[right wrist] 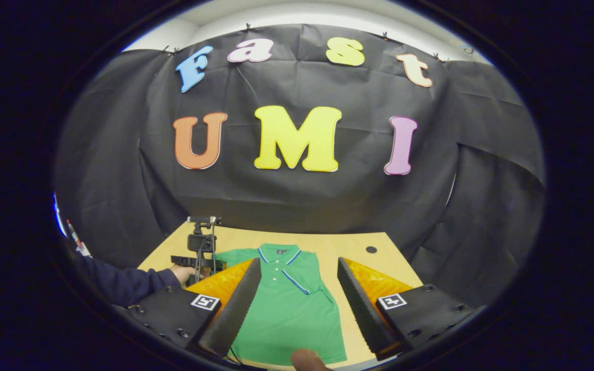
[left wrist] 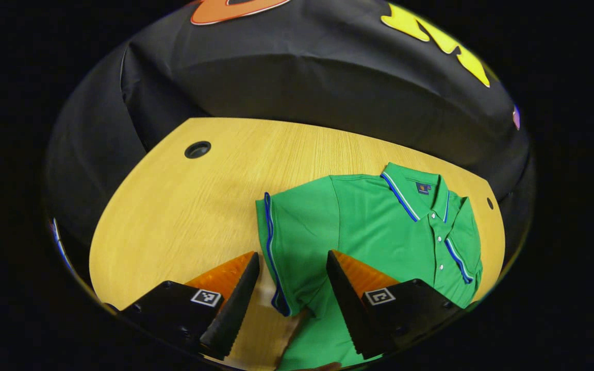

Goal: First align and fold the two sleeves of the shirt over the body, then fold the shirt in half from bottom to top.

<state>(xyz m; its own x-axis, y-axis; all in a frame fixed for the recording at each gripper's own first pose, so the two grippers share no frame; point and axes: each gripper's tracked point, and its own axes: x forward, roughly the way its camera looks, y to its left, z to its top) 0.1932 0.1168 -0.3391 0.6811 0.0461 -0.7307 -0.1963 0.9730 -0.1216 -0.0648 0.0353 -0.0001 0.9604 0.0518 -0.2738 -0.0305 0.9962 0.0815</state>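
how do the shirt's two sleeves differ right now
The sleeve on the left of the left gripper view lies spread out flat beyond the body of the green shirt, its blue-trimmed cuff pointing at the bare table. The other sleeve is already folded over the body, its cuff trim running slantwise beside the button placket. The left gripper hovers open over the unfolded sleeve. Both sleeves are short, green, with the same blue and white cuff stripe.

Even, fairly bright overhead light falls on the worktop (left wrist: 183,216) with no glare, and the green polo shirt (left wrist: 369,226) lying on it casts only faint shadows. Both fisheye views bend the worktop's edges strongly. Focus is sharp on the shirt, softer at the rim.
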